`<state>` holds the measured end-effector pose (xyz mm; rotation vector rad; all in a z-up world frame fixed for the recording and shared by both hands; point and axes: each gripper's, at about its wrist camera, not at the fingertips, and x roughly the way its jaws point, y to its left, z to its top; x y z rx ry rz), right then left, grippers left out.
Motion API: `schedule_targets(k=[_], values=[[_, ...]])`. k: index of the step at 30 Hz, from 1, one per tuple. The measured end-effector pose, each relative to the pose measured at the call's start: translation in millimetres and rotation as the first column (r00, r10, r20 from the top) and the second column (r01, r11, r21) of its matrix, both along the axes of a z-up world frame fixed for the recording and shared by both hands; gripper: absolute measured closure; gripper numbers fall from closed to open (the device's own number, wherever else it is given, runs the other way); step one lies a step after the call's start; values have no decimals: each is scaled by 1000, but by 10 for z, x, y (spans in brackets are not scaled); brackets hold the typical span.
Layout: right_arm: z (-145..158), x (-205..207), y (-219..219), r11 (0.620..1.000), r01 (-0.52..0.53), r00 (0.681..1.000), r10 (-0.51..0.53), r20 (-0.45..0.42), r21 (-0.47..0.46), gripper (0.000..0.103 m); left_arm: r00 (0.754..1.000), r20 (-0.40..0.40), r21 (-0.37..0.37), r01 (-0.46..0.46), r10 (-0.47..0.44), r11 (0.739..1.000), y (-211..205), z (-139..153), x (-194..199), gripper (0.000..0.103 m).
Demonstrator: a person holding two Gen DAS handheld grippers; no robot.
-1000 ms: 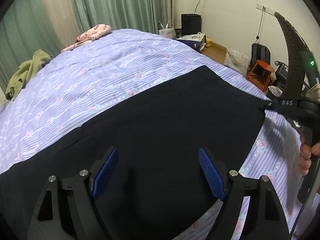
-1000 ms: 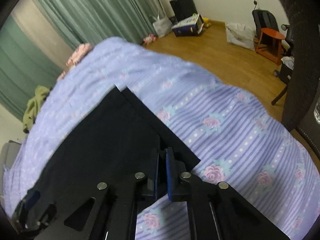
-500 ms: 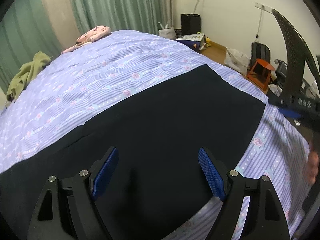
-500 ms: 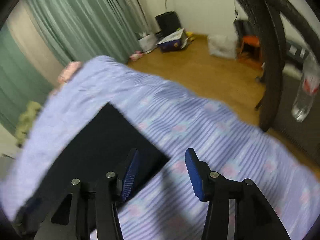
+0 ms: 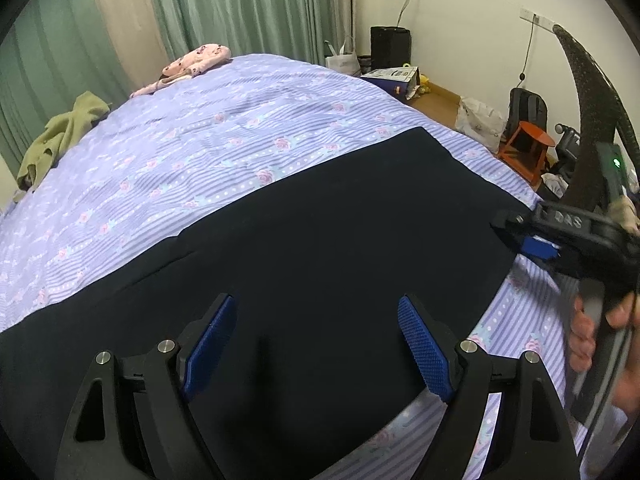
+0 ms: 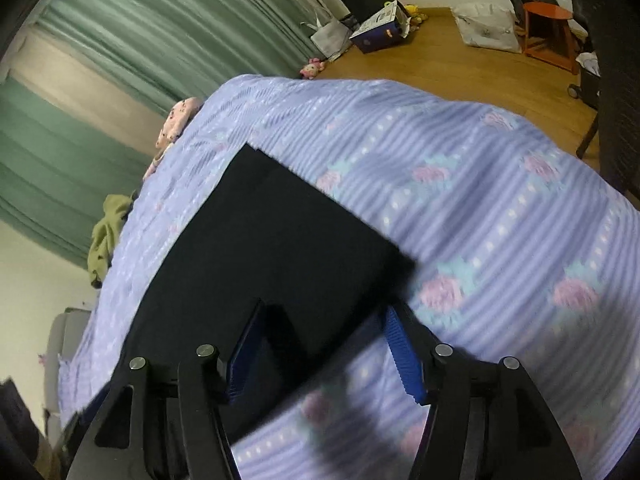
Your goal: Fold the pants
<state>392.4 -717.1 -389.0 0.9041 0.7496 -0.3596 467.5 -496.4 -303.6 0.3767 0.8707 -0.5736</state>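
- The black pants [image 5: 320,240] lie flat on the bed [image 5: 240,128], spread across its lilac, rose-patterned cover.
- The left tool [image 5: 316,344] hangs over the middle of the pants, its two blue-padded fingers [image 5: 424,354] wide apart with nothing between them; dark cloth fills the space ahead of it.
- The right tool [image 6: 324,344] sits at the near corner of the pants' end edge, its fingers apart. The corner of the cloth [image 6: 396,268] lies just ahead of and between them; whether the pads touch the fabric I cannot tell, as this view is blurred.
- In the left wrist view the right tool [image 5: 532,240] shows at the far right, at the pants' edge, with the person's hand [image 5: 592,328] around its handle.
- Beyond the left tool, at the far side of the bed, lie a pink patterned garment [image 5: 192,62] and an olive-green garment [image 5: 60,136].
- Green curtains [image 5: 248,0] hang behind the bed.
- To the right of the right tool, on the wooden floor, stands an orange stool [image 6: 548,32].
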Motion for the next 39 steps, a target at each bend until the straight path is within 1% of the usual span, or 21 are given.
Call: schedule_targets(k=[1,3,5,6,9,12,14,15,16,17,20,22,24,26,28,31,32,35,36,38,39], values=[[2,21,-21,1000,6,1000,-6,-3,5,43,1000,4,-2,4,-4,1000,-2,17,-19,20],[79,-29,1,1000,24,1000,-24,-19,8,58,1000,9,-6,18,-18,1000,17,55,-54,20],[149,-144,42,999,14,999,-15,46,29,64,1000,15,-11,23,-23,1000,45,83,-66,20],[145,-188,55,999,25,998,-27,61,31,64,1000,16,-14,19,-19,1000,61,91,-66,19],[-37,-113,10,997,55,998,-56,21,56,66,1000,4,-9,5,-5,1000,94,86,-37,19],[-64,-67,-93,987,124,990,-130,52,105,67,1000,1,-7,-3,3,1000,156,88,-45,19],[-62,-35,-121,982,150,988,-154,27,117,76,1000,3,-2,-11,11,1000,197,104,-53,19],[-2,-27,-110,982,155,987,-157,12,107,86,1000,3,1,-22,22,1000,237,126,-51,19],[64,-29,-90,985,147,989,-149,10,89,89,1000,0,-1,-30,30,1000,276,148,-43,19],[234,-21,-31,991,130,991,-131,11,40,93,999,-7,-5,-40,40,999,326,175,-33,19],[752,-9,167,988,89,996,-87,19,-125,94,994,-32,-22,-106,105,994,577,304,18,19],[1175,-24,344,967,74,997,-67,38,-244,95,985,-64,-38,-164,161,986,789,392,81,19],[1444,-8,462,948,61,998,-51,39,-314,95,972,-106,-48,-214,208,976,1007,458,144,19],[1600,38,564,926,30,999,-33,-2,-375,95,963,-121,-46,-248,241,968,1223,556,168,19],[1770,94,739,898,-26,999,12,-33,-439,95,959,-103,-31,-267,263,963,1396,685,163,19],[2124,236,1216,817,-147,989,130,-70,-558,95,952,-60,-24,-301,299,953,1691,917,113,19],[2253,282,1395,783,-180,983,172,-72,-595,95,947,-41,-24,-319,318,947,1828,1011,100,19],[2542,447,1966,658,-273,955,273,-114,-702,95,932,-12,-29,-361,361,932,2166,1189,123,19],[2592,508,2115,634,-301,943,308,-124,-713,95,923,-2,-27,-386,386,922,2312,1251,134,19],[2688,643,2523,565,-356,913,381,-148,-744,95,901,6,-30,-434,434,901,2580,1330,143,19],[2700,691,2687,537,-378,899,409,-160,-754,95,884,2,-40,-467,468,883,2774,1364,147,19]])
